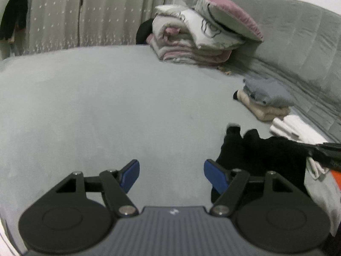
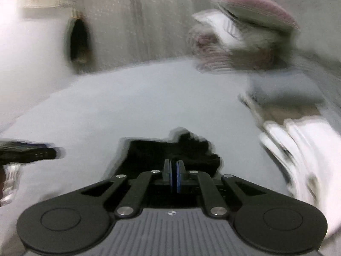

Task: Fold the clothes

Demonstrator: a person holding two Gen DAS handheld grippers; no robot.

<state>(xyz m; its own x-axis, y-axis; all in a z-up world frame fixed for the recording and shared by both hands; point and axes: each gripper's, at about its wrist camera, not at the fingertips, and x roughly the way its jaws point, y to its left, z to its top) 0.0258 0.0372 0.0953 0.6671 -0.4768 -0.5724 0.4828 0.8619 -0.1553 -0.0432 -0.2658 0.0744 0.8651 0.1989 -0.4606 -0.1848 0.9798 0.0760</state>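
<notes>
Left gripper (image 1: 171, 176): hanging over the bare grey bed sheet (image 1: 96, 106) with its blue-padded fingers standing well apart, nothing between them.
Right gripper (image 2: 173, 176): its blue pads are sitting pressed together at the near edge of the black garment (image 2: 170, 151); whether any cloth is pinched between them, I cannot tell, as the view is smeared with blur.
Black garment: lying crumpled on the sheet, just to the right of the left gripper's right finger in the left wrist view, and running toward the tip of the right gripper coming in from the right edge.
White clothes (image 1: 298, 130): sitting in a loose folded heap just beyond the black garment, at the right.
Folded stack (image 1: 264, 100): a grey piece is resting on top of beige ones, farther back along the right side, near the white heap.
Bedding pile (image 1: 191, 42): folded quilts in white and pink are sitting at the far end of the bed, a pink-edged pillow (image 1: 221, 12) leaning on top.
Curtain (image 1: 85, 15): hanging pale and patterned behind the bed.
</notes>
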